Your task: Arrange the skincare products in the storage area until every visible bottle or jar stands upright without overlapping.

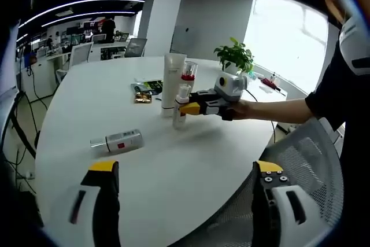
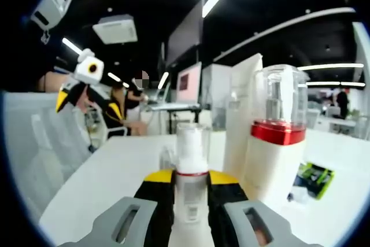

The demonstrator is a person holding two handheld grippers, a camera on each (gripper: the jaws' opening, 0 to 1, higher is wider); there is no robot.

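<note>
My right gripper is shut on a small white pump bottle with a clear cap and a thin red ring. In the left gripper view the same small bottle is upright near the table's middle, with my right gripper reaching in from the right. Just behind it stand a tall white tube and a white bottle with a red band and clear cap. The two also stand close by at the right in the right gripper view: the tube and the red-banded bottle. A silvery bottle with a red label lies on its side. My left gripper is open, well short of it.
The round white table holds a green packet and a small gold packet behind the bottles. A potted plant stands at the far edge. A mesh chair is at the near right. The left gripper shows high at the left in the right gripper view.
</note>
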